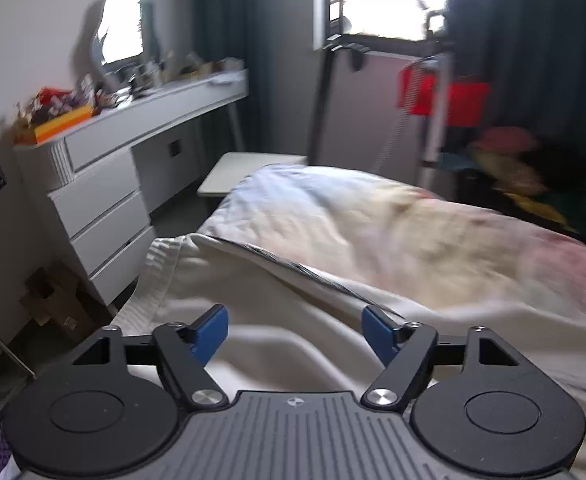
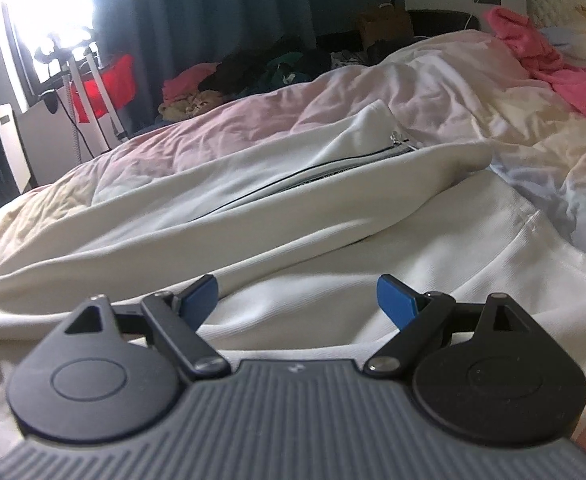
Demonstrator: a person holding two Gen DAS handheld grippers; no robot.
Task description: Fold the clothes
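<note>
My left hand-held gripper [image 1: 295, 330] and right hand-held gripper [image 2: 295, 300] hover spread apart over the white zip jacket [image 2: 293, 184] on the bed [image 2: 533, 148].

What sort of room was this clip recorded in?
Most likely a bedroom: a bed with a rumpled duvet, a white dresser with a mirror, and a white zip jacket spread out for folding.

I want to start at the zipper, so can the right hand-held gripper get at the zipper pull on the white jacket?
Probably yes: the right hand-held gripper is open, and only flat white jacket lies before the zipper pull.
</note>
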